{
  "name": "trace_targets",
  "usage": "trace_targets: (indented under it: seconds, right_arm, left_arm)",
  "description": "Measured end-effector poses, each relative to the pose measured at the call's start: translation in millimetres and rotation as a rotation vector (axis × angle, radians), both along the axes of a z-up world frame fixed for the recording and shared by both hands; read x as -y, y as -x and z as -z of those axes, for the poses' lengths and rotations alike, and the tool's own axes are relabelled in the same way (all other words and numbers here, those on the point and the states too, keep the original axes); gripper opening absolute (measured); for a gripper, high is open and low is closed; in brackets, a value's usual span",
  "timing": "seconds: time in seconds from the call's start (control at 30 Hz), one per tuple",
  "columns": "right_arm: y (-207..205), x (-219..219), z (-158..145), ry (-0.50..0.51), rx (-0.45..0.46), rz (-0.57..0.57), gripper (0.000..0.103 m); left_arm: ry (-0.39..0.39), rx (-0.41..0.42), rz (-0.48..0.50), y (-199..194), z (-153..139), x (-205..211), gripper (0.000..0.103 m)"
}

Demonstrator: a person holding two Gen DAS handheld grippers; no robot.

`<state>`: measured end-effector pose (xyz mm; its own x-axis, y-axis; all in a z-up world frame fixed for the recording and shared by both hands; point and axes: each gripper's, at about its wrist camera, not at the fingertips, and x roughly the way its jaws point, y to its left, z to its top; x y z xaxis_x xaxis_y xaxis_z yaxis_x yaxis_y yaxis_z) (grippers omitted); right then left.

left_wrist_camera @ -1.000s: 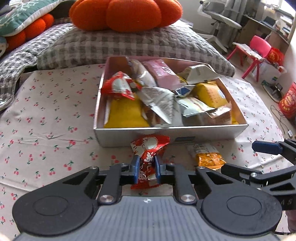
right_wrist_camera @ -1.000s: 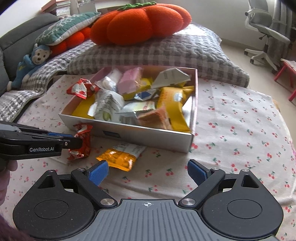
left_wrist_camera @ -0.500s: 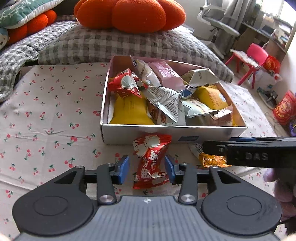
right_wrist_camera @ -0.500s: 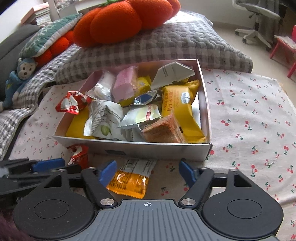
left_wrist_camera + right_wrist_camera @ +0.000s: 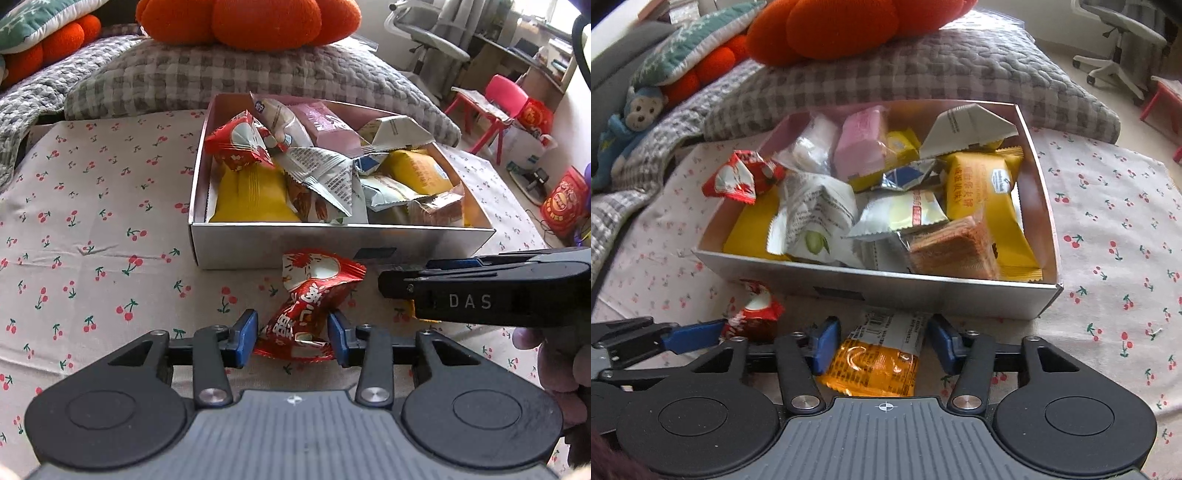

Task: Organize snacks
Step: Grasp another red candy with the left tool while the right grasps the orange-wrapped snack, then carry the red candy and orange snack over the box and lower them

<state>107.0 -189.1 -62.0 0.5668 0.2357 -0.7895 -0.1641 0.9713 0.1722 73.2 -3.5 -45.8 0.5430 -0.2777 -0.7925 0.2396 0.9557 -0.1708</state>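
On the cherry-print cloth [image 5: 92, 206], the left gripper [image 5: 291, 341] sits low with its blue pads spread partway around a red packet [image 5: 310, 306]; the left pad stands just clear of the wrapper and the right pad is at its edge, so the jaws frame it without clamping. That packet lies just in front of the box [image 5: 332, 247], at its 6 o'clock. The box is piled with snacks, another red packet [image 5: 738, 181] hanging over its wall at 10 o'clock. To the right, the right gripper [image 5: 882, 349] is also partly open, pads either side of an orange packet [image 5: 875, 363] lying flat on the cloth against the box's near wall, not gripping it.
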Motion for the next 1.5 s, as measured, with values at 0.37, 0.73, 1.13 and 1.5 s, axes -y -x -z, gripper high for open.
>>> trace_targets:
  seconds: [0.37, 0.73, 1.13, 1.5]
  right_arm:
    - [3.4, 6.9, -0.9, 0.000, -0.001, -0.029, 0.038]
    - [23.5, 18.3, -4.4, -0.015, -0.008, -0.058, 0.038]
    - [35.1, 39.0, -17.6, -0.054, 0.008, -0.042, 0.038]
    - [34.6, 60.1, -47.7, -0.138, 0.070, 0.020, 0.038]
  left_arm:
    - [-0.006, 0.001, 0.018, -0.2, -2.0, 2.7, 0.027]
    - [-0.005, 0.003, 0.032, 5.0, -5.0, 4.2, 0.023]
    - [0.044, 0.036, 0.054, 11.1, -26.4, 5.2, 0.023]
    - [0.112, 0.075, 0.024, 5.8, -46.9, 8.3, 0.023]
